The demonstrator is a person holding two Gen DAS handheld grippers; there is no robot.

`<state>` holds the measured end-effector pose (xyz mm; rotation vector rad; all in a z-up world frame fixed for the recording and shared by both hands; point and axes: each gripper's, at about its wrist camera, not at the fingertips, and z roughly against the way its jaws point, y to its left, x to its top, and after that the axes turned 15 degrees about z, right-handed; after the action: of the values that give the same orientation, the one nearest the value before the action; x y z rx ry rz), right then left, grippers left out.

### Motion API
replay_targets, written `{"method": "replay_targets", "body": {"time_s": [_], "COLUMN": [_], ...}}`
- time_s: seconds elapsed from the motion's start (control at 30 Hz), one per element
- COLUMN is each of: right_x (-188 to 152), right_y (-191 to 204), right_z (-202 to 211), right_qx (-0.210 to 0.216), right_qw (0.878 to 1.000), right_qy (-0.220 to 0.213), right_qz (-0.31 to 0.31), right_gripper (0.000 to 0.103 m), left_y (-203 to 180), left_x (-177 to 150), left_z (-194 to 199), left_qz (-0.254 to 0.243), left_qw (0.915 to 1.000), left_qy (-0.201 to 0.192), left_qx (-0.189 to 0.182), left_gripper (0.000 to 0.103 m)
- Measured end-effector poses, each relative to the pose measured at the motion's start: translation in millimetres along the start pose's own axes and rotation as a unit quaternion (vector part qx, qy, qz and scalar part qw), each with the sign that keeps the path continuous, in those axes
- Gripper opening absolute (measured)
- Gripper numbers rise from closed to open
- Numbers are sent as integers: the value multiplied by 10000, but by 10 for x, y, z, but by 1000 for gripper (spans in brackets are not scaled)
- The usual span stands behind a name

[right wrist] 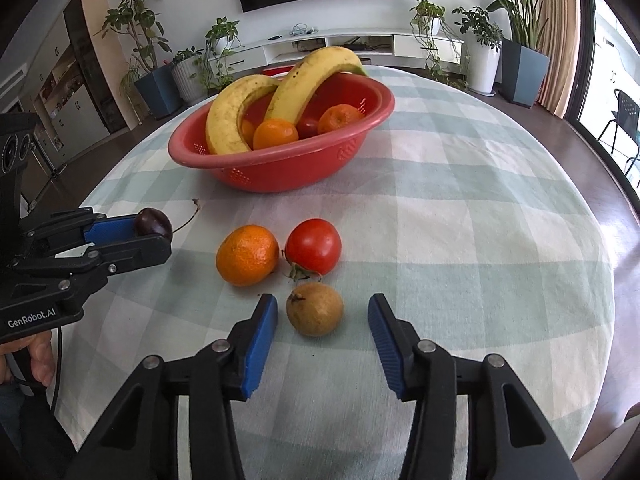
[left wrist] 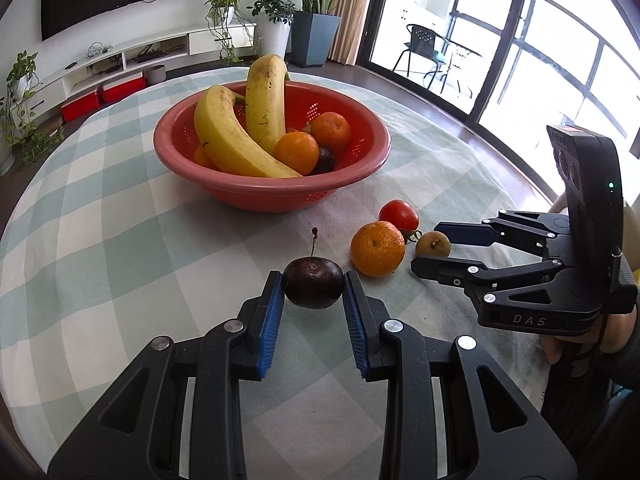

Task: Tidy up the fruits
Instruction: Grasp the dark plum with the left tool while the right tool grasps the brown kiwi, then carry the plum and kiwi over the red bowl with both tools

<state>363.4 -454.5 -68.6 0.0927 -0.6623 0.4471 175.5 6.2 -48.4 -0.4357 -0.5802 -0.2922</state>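
The left tongs [left wrist: 314, 284] clamp a dark plum [left wrist: 314, 283], lifted for the red bowl [left wrist: 272, 196] at twelve o'clock. The right tongs [right wrist: 322, 316] stand unclosed around the brown fruit [right wrist: 315, 309]; pads apart, readying its pickup.

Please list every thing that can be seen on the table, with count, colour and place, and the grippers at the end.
bowl: one, red, far middle of the table.
bananas: two, yellow, in the bowl.
oranges in the bowl: at least three, orange.
dark fruit in the bowl: one, partly hidden.
loose orange: one, on the cloth.
tomato: one, red, beside the loose orange.
brown fruit: one, between the right gripper's open fingers.
cherry: one, dark, with stem.
tablecloth: one, green-white check.
left gripper: shut on the cherry.
right gripper: open.
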Motion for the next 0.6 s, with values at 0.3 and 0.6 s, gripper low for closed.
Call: {"method": "replay_targets", "body": {"time_s": [0.3,0.6], "right_x": [-10,-63], "right_y": [142,63], "right_z": [5,185], "right_qx": [-200,-157], "right_qw": [9987,9994], "right_qy": [-2,-119], "right_qz": [461,292], "right_gripper": [31,31], "left_y": [-3,-3], "left_x": [-10,-6], "left_z": [-26,18], "left_qz": [5,83], "left_qw": [10000,9999], "left_qy": [22,-38], "left_qx": [12,-81], "left_gripper": [28,28]}}
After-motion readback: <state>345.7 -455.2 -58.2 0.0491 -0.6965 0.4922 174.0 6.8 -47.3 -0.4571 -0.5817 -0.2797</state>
